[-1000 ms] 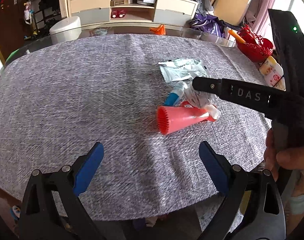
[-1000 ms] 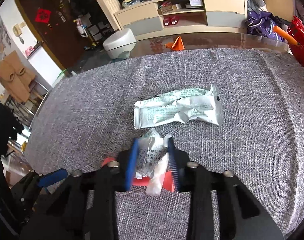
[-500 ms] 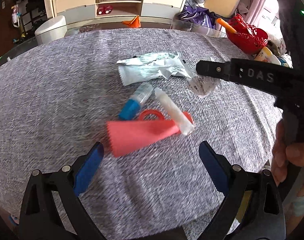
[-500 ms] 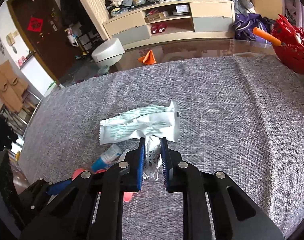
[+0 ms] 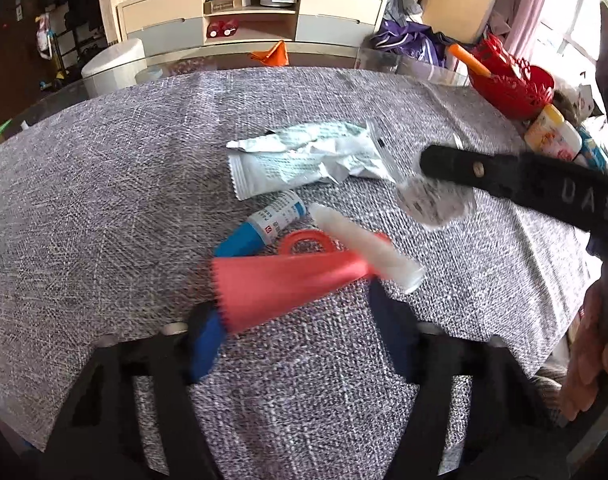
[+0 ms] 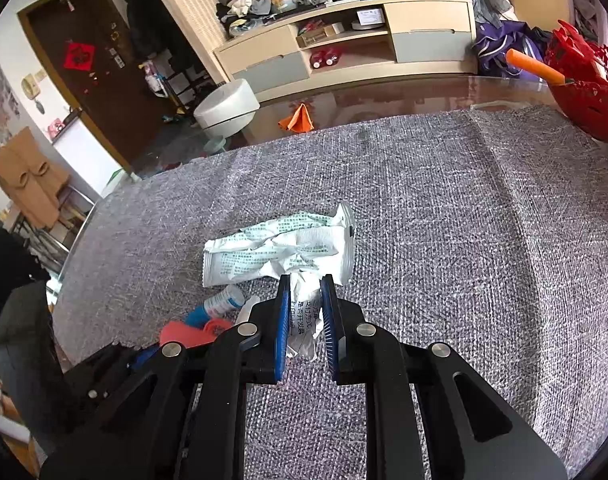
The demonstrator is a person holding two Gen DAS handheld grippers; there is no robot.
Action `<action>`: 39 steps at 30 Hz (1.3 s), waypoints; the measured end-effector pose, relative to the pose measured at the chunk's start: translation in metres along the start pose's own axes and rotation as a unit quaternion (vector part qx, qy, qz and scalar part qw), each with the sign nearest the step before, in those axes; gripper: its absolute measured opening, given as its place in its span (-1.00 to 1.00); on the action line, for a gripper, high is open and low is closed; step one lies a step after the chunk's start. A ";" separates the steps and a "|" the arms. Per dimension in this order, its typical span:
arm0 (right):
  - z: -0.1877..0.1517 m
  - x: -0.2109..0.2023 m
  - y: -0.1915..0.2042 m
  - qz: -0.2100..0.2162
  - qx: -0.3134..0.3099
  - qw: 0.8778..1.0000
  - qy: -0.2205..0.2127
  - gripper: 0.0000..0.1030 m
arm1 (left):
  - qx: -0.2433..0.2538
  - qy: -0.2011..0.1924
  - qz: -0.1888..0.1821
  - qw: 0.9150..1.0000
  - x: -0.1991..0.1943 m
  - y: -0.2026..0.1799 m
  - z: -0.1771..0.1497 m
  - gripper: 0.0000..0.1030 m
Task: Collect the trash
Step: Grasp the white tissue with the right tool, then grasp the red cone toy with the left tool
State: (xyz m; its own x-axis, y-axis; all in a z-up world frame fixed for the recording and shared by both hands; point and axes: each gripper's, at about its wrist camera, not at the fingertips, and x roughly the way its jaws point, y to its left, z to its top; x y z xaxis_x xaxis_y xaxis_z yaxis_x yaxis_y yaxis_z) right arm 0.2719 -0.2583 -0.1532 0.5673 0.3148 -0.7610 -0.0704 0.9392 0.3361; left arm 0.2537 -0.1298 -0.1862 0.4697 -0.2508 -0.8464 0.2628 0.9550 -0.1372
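My right gripper (image 6: 306, 312) is shut on a small crumpled white wrapper (image 6: 304, 312) and holds it above the grey cloth; the wrapper also shows in the left wrist view (image 5: 436, 200). My left gripper (image 5: 299, 340) is open around the wide end of a red cone (image 5: 279, 284). A white tube (image 5: 368, 248), a blue-capped small bottle (image 5: 263, 224) and a red ring (image 5: 304, 240) lie by the cone. A large crumpled white packet (image 5: 304, 160) lies beyond them, also in the right wrist view (image 6: 275, 252).
A grey cloth (image 5: 103, 200) covers the glass table. A red basket (image 5: 512, 84) and a yellow-capped bottle (image 5: 552, 132) stand at the right edge. A white stool (image 6: 227, 108) and a cabinet (image 6: 344, 48) stand beyond the table.
My right gripper has lifted the small wrapper off the pile and drawn it right. My left gripper has moved forward, its fingers now at the red cone and closer together.
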 end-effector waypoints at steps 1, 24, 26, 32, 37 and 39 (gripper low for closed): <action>0.000 -0.001 -0.001 0.000 0.000 1.000 0.001 -0.67 | -0.005 0.002 -0.005 1.000 -0.001 0.003 0.001 -0.18; 0.003 -0.012 -0.030 0.003 0.025 1.000 -0.007 -0.67 | -0.002 -0.003 0.050 0.999 0.019 -0.027 0.007 0.84; 0.002 -0.012 -0.035 0.001 0.025 1.000 -0.005 -0.67 | -0.006 -0.011 0.060 0.998 0.022 -0.028 0.009 0.84; 0.000 -0.006 -0.044 -0.002 0.029 1.000 0.003 -0.67 | -0.002 -0.022 0.082 0.996 0.025 -0.026 0.015 0.65; -0.002 -0.011 -0.038 0.000 0.025 1.000 0.001 -0.67 | 0.001 -0.020 0.075 0.997 0.014 -0.018 0.011 0.64; -0.006 -0.016 -0.032 0.001 0.022 1.000 -0.002 -0.67 | 0.000 -0.023 0.071 0.997 0.004 -0.015 0.006 0.64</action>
State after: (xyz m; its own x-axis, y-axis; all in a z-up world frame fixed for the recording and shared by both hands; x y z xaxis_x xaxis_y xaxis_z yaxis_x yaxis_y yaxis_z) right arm 0.2606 -0.2923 -0.1548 0.5710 0.3159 -0.7578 -0.0350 0.9315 0.3619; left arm 0.2566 -0.1464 -0.1846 0.5397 -0.1206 -0.8331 0.1921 0.9812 -0.0176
